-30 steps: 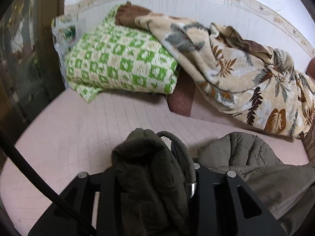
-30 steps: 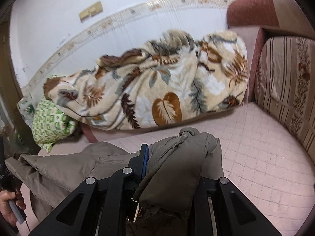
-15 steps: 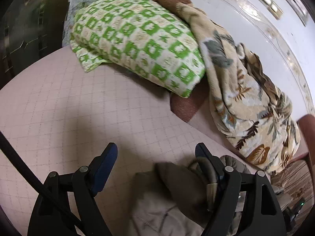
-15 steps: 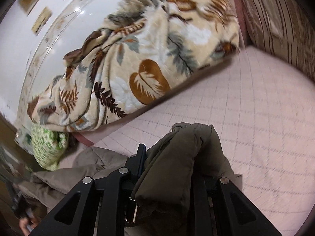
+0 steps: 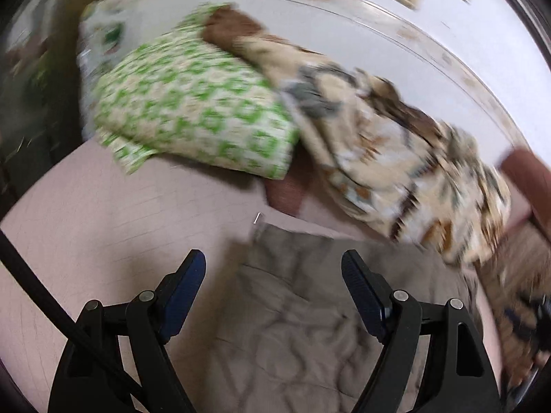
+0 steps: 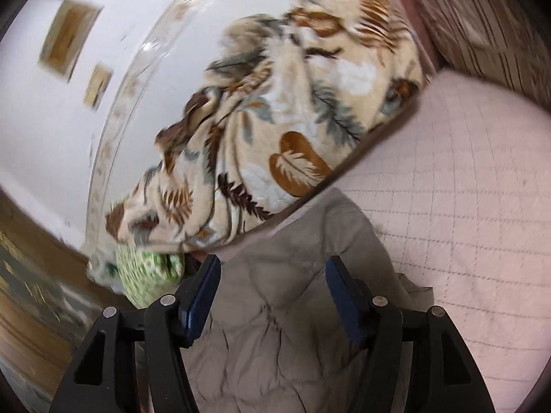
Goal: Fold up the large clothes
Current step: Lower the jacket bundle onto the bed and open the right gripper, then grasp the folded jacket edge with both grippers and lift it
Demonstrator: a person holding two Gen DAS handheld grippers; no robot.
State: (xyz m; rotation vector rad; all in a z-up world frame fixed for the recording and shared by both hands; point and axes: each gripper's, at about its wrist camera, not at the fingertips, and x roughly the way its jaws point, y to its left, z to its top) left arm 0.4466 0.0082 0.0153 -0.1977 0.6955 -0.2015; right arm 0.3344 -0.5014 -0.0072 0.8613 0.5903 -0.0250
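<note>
A quilted grey-olive jacket (image 5: pixel 296 313) lies flat on the pink quilted bed (image 5: pixel 113 241). My left gripper (image 5: pixel 273 263) hangs above its near-left part, jaws wide apart, nothing pressed between the blue pads. In the right wrist view the same jacket (image 6: pixel 286 309) spreads under my right gripper (image 6: pixel 272 268), whose jaws are opening; the fabric lies below them, free of the pads. Both views are blurred by motion.
A green-and-white checked pillow (image 5: pixel 196 120) and a leaf-patterned cream blanket (image 5: pixel 396 151) are piled along the white wall behind the jacket. In the right wrist view that blanket (image 6: pixel 275 120) runs to a striped sofa back (image 6: pixel 482 17). Pink bed surface (image 6: pixel 465 206) lies to the right.
Both grippers have let go of the bunched jacket and opened. The jacket now lies flat on the bed. The left gripper drew back and up; the right one rolled.
</note>
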